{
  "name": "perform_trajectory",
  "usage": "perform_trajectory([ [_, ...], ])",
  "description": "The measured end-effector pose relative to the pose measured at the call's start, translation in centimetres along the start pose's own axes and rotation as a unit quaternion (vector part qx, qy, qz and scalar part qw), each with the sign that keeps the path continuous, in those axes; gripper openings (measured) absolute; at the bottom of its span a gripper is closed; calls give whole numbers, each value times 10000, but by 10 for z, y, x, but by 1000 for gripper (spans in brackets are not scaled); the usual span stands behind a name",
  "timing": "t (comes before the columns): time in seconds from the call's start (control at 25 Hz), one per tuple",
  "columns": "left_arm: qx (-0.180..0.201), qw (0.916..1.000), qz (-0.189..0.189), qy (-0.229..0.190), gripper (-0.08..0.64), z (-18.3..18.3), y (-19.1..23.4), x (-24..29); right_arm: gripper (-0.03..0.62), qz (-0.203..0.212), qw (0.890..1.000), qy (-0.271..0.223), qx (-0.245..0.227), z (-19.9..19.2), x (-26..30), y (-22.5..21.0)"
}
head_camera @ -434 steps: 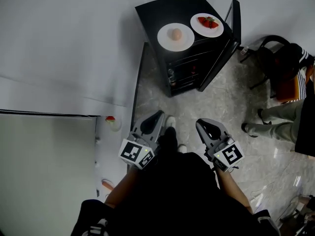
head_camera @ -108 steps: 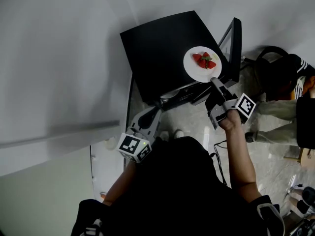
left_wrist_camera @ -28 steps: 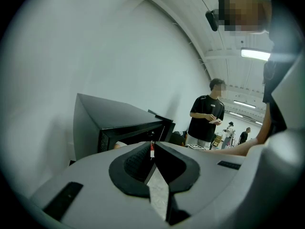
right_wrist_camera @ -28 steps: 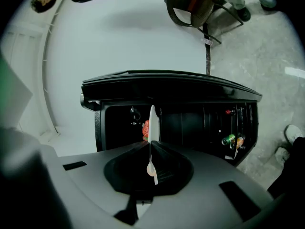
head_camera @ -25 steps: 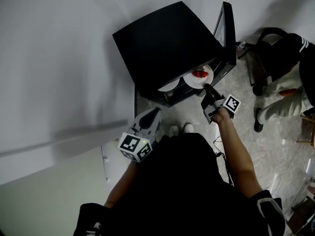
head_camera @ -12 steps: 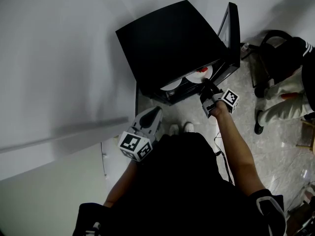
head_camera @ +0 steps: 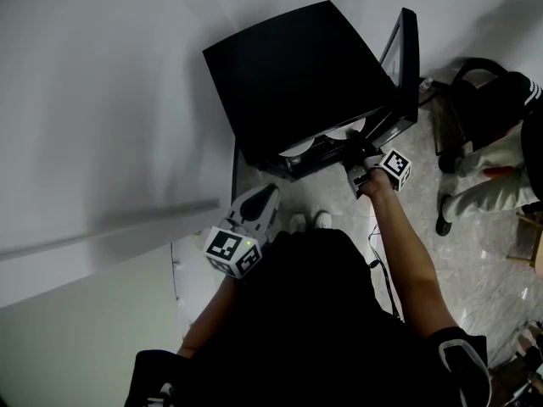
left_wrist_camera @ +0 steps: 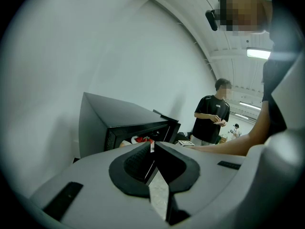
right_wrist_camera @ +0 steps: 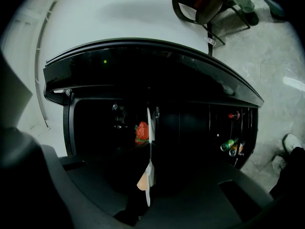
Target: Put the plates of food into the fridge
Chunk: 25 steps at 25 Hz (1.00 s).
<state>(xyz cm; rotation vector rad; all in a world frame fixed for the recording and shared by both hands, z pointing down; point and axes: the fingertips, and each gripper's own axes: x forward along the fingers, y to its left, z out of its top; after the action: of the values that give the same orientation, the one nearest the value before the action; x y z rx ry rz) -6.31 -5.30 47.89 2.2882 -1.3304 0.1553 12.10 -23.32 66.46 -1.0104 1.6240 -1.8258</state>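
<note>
Jaws of right gripper [head_camera: 353,148] clamp the strawberry plate [right_wrist_camera: 149,123] by its rim, plate inside fridge [head_camera: 288,75], beside second plate [head_camera: 299,147]. Left gripper [head_camera: 265,195] jaws closed, empty, well back from fridge.

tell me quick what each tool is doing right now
left tool: closed, empty
right tool: closed on the rim of the strawberry plate
</note>
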Motion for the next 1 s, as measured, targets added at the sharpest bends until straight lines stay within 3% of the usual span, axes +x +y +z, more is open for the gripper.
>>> perform_trajectory([
  [0.4, 2, 10000, -39, -34, 25, 0, -4, 4, 34, -250, 9990, -117, -346, 7, 8, 7],
  [0.44, -7, 10000, -27, -33, 25, 0, -3, 4, 47, -253, 9985, -132, -460, 8, 7, 8],
  [0.52, -39, 10000, 6, -41, 25, 0, -2, 4, 147, -218, 9974, -168, -669, 10, 5, 11],
  [0.68, -68, 10000, -21, -49, 25, -2, -2, 3, 158, -104, 9917, -166, -1272, 13, -6, 24],
  [0.84, -118, 9998, -83, -120, 25, 2, -4, 4, 156, -273, 9639, -319, -2628, 19, -28, 42],
  [1.0, -106, 9998, -108, -152, 25, 4, -2, 6, 129, -53, 9299, -454, -3648, 12, -43, 69],
])
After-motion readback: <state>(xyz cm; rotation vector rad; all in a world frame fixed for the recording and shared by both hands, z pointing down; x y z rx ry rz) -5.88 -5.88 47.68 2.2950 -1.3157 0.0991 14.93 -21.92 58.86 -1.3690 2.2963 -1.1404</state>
